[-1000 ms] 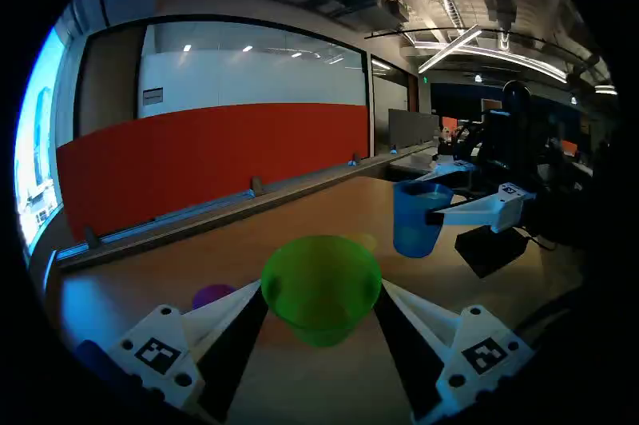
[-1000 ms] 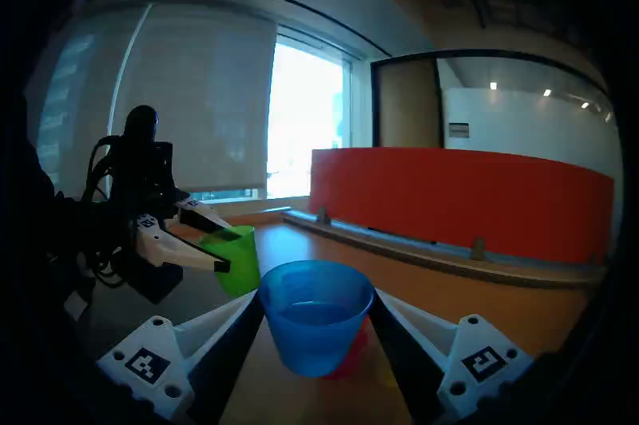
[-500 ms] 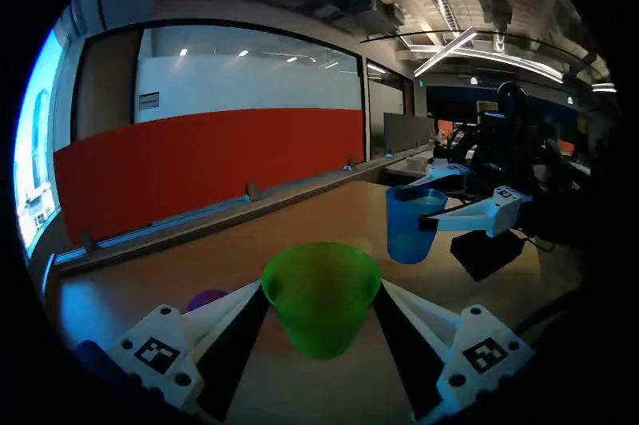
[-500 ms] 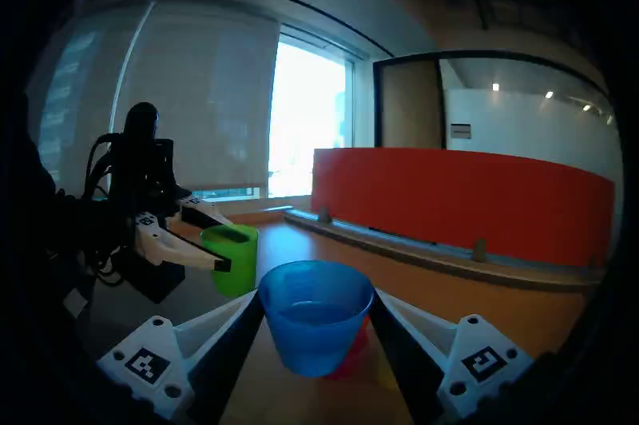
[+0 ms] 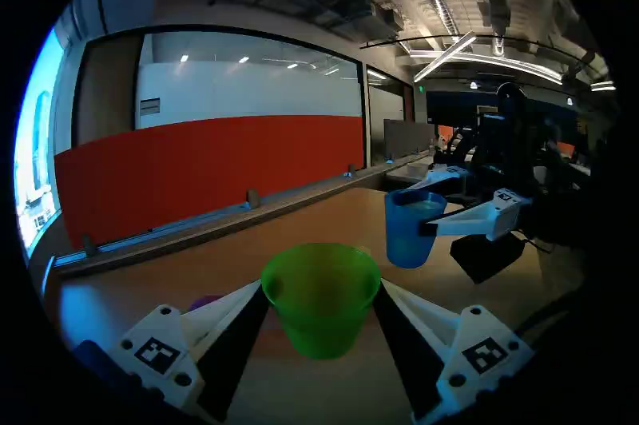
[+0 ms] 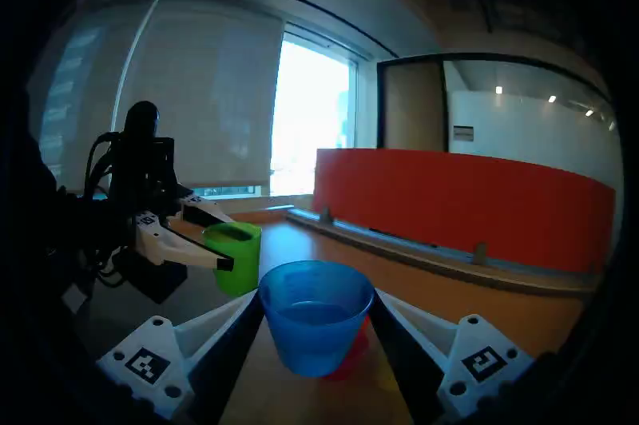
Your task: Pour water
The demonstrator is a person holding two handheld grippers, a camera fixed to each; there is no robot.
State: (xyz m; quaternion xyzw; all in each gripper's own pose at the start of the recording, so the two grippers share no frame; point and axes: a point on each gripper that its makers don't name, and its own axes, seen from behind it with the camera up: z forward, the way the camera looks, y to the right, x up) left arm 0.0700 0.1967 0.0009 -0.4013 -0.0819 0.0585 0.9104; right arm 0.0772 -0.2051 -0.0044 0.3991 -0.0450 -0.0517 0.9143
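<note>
**A:** What has the left tool got?

**B:** In the left gripper view, a small purple object [image 5: 204, 299] lies lowest and furthest left, on the near side of the red partition [image 5: 208, 161]. It is half hidden by a finger and I cannot tell what it is. Right of it, the left tool [image 5: 319, 287] pinches a green cup [image 5: 321, 309] between both fingers. The cup is upright over the bench [image 5: 319, 221].

**A:** And further right?

**B:** Past the red partition's right end, the right tool [image 5: 419, 208] clamps a blue cup [image 5: 406, 233], also upright. The blue cup is near the green cup but apart from it.

**A:** Where is the water?

**B:** In the right gripper view, the green cup sits left of the red partition. Below the partition's left end, both fingers press on the blue cup, and the water [image 6: 315, 313] lies low inside it. Just right of the cup's base, a red object [image 6: 357, 345] on the bench is mostly hidden behind it.
</note>
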